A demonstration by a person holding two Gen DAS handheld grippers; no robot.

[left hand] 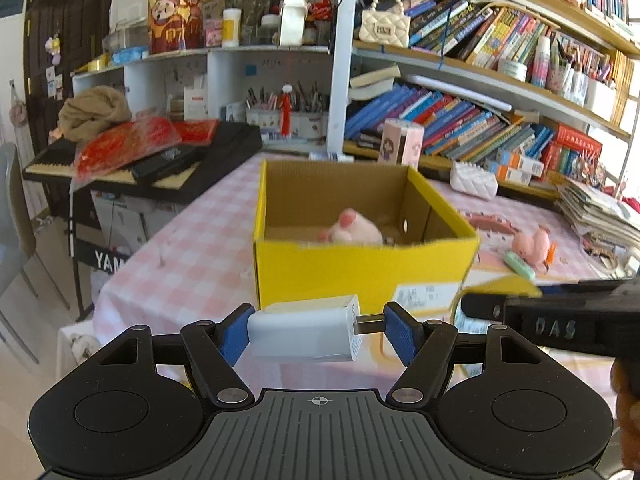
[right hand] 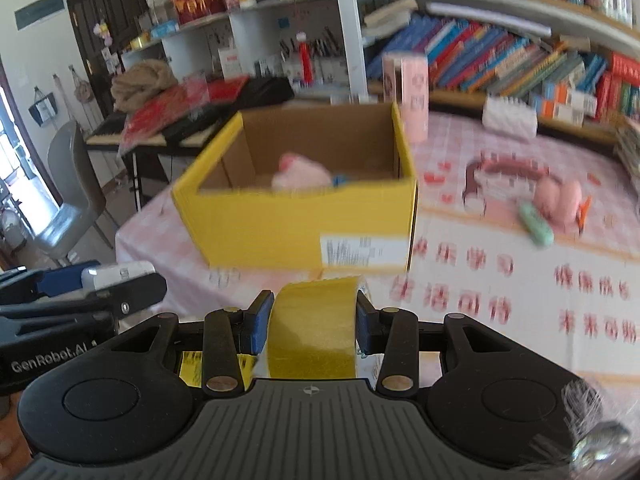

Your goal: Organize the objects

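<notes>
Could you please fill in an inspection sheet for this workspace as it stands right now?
Surface: table with pink checked cloth, printed mat in front.
Job's things: yellow cardboard box, open, pink plush toy inside; white USB charger; yellow tape roll.
Clutter: pink plush, green case, white quilted pouch on the table.
Tongs: left tongs shut on the charger; right tongs shut on the tape roll.
Cables: nothing seen.
Surroundings: bookshelves, keyboard, grey chair.

The left gripper (left hand: 318,330) is pointing forward and downward, its blue pads clamping a white charger (left hand: 306,334) end to end. The right gripper (right hand: 312,322) is angling down alongside it, pinching a yellow tape roll (right hand: 314,328) across its width.
</notes>
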